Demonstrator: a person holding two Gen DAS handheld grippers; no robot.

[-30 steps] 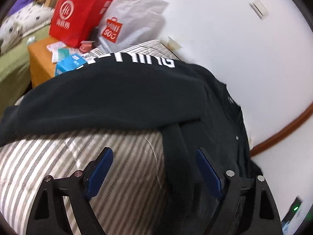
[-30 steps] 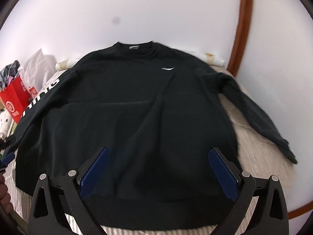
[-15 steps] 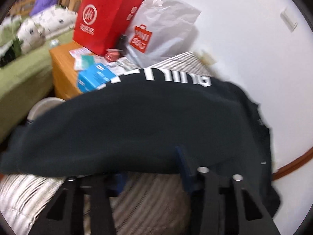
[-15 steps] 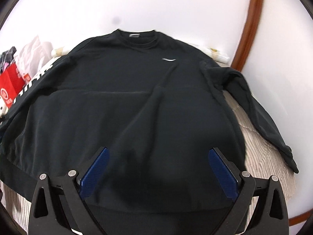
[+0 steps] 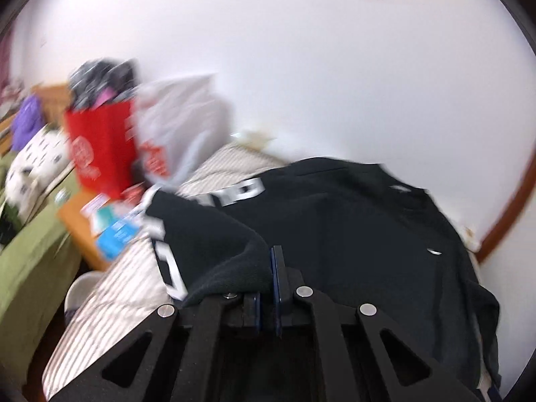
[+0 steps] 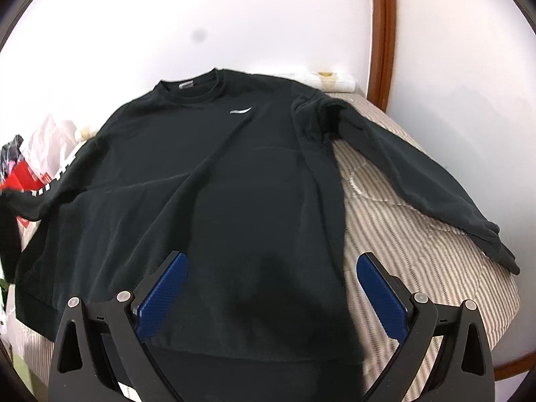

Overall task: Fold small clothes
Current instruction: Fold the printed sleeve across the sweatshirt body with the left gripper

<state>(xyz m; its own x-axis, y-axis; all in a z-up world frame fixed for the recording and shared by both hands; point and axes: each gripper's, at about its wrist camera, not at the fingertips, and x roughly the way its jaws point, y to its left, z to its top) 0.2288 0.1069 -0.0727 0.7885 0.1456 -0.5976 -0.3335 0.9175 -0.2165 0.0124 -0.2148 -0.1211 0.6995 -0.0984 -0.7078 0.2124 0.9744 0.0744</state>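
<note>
A: Left gripper (image 5: 268, 288) clamped on lettered sleeve (image 5: 207, 244), lifted over black sweatshirt (image 6: 214, 181) on striped bed (image 6: 418, 251).
B: Right gripper (image 6: 271, 288) spread wide, empty. Risk: thick cuff slips, fold lands crooked.

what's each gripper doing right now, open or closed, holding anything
Left gripper: closed on the lettered sleeve of the black sweatshirt.
Right gripper: open, holding nothing, above the sweatshirt's lower front.
</note>
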